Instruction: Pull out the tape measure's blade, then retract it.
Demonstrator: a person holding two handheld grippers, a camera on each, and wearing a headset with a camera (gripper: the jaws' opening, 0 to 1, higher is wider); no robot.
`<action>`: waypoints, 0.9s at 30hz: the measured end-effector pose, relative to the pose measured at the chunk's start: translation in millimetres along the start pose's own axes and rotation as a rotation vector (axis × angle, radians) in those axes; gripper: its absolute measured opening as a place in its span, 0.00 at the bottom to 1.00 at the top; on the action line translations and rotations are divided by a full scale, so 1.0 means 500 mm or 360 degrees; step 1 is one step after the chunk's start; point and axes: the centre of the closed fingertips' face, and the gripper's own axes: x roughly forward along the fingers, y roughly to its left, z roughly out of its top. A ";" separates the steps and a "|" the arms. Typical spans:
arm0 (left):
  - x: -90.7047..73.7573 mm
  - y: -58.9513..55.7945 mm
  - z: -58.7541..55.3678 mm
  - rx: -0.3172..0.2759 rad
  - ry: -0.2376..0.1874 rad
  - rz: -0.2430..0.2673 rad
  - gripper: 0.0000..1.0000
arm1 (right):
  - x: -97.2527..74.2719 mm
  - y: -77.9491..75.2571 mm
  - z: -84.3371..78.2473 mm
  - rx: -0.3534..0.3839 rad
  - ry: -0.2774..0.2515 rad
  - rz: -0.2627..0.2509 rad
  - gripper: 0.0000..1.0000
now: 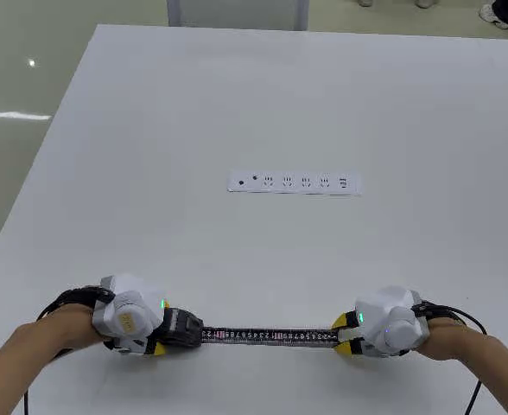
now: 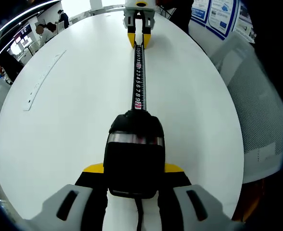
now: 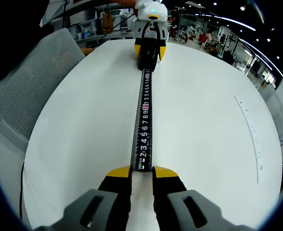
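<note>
A black tape measure case (image 1: pixel 182 329) (image 2: pixel 134 151) sits low on the white table (image 1: pixel 263 112), with my left gripper (image 1: pixel 155 333) (image 2: pixel 133 169) shut on it. Its black blade (image 1: pixel 269 335) (image 2: pixel 139 72) (image 3: pixel 144 125) with white numbers stretches flat over the table to my right gripper (image 1: pixel 344 335) (image 3: pixel 142 172), which is shut on the blade's end. The left gripper (image 3: pixel 149 48) appears far off in the right gripper view, and the right gripper (image 2: pixel 139 38) far off in the left gripper view. Both are held by hands near the table's front edge.
A white power strip (image 1: pixel 294 182) (image 3: pixel 251 130) (image 2: pixel 40 82) lies flat mid-table, well beyond the blade. A grey mesh chair back (image 3: pixel 31 91) (image 2: pixel 262 101) stands beside the table. People and desks show in the far background.
</note>
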 end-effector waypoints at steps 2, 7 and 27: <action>0.000 0.002 -0.003 0.0006 0.0006 0.0006 0.37 | 0.000 -0.003 0.002 0.0005 0.0005 -0.0017 0.18; -0.007 -0.001 -0.006 -0.0011 0.0004 0.0009 0.40 | 0.000 -0.005 0.002 0.0048 0.0017 -0.0057 0.24; -0.046 -0.044 -0.014 -0.0259 -0.0068 0.0095 0.56 | -0.042 0.026 -0.009 0.0273 0.0029 -0.0228 0.45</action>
